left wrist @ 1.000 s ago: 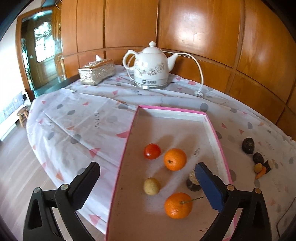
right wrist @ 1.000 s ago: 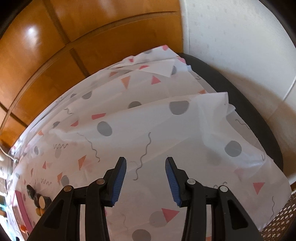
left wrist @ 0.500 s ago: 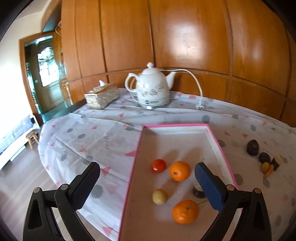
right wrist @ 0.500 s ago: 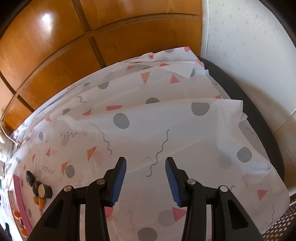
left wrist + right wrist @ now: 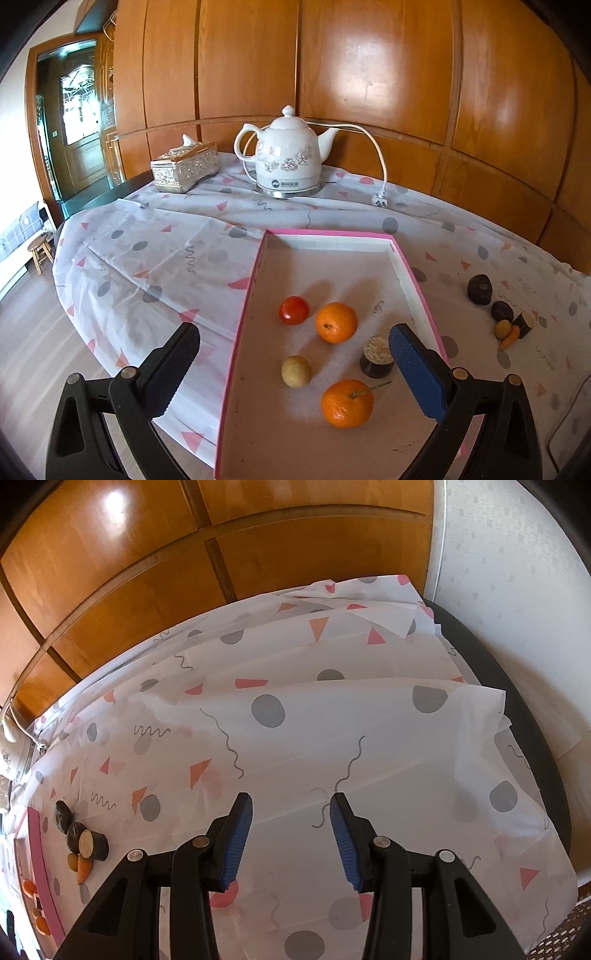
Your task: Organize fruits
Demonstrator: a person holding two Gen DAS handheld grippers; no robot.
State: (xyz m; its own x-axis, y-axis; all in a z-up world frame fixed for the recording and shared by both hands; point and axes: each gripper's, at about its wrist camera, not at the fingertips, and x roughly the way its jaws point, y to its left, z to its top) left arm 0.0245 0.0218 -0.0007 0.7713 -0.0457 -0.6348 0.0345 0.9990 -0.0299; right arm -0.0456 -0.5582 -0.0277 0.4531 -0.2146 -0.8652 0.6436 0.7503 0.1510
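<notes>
So there's a shallow pink-edged tray (image 5: 413,275) sitting on the table, and it's got five things in it. Taking the middle of the tray as the clock centre: a small red tomato (image 5: 294,310) at about 10 o'clock, an orange (image 5: 336,322) right next to it at roughly 12, a pale yellowish round fruit (image 5: 296,371) at 8, a second orange (image 5: 347,403) with a thin stem at 6, and a short dark stub with a pale cut top (image 5: 376,357) at 4, close to the tray's right wall.

Outside the tray, off at 3 o'clock, there's a little cluster (image 5: 500,314) on the cloth: a couple of dark lumps, a cut dark piece, a small yellow fruit and a bit of carrot, all bunched together.

The left gripper (image 5: 293,363) hangs over the near end of the tray with its jaws spread wide, nothing between them. The right gripper (image 5: 291,843) is partly apart over bare cloth, also gripping nothing.

The surface is a white tablecloth (image 5: 155,254) with grey dots and pink triangles. At the far side sit a white floral kettle (image 5: 286,158) with its cord unplugged and a silvery tissue box (image 5: 184,171). Wood panelling (image 5: 369,74) behind, doorway at 9 o'clock.
</notes>
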